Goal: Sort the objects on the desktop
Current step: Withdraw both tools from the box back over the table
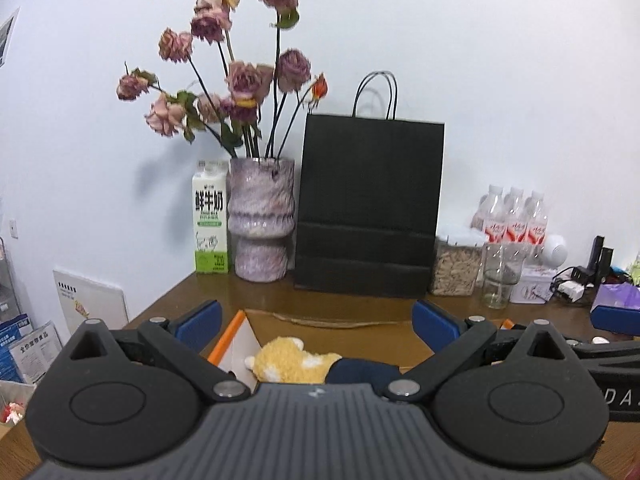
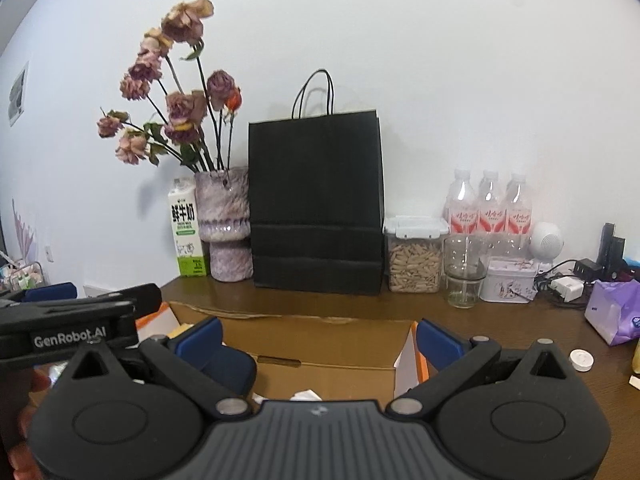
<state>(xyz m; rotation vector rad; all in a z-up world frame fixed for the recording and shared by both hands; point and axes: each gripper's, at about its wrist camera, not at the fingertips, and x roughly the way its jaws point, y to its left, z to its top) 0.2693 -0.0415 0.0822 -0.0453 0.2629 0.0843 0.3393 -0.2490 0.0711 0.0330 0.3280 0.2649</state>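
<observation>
An open cardboard box [image 2: 320, 336] with orange-edged flaps sits on the brown desk [image 2: 500, 320] below both grippers; it also shows in the left wrist view [image 1: 240, 340]. A yellow plush toy [image 1: 294, 364] with a dark blue part lies in the box. My left gripper [image 1: 316, 322] is open and empty, above the toy. My right gripper [image 2: 318, 338] is open and empty, above the box. A dark blue object [image 2: 230, 364] lies in the box by its left finger. The left gripper's body [image 2: 76, 320] shows at the left of the right wrist view.
Along the back wall stand a milk carton [image 2: 186, 228], a vase of dried roses [image 2: 226, 224], a black paper bag [image 2: 316, 204], a jar of seeds [image 2: 416, 256], a glass [image 2: 464, 272], three bottles [image 2: 490, 204] and a tin [image 2: 508, 282]. A purple tissue pack [image 2: 612, 312] and white cap [image 2: 581, 360] lie right.
</observation>
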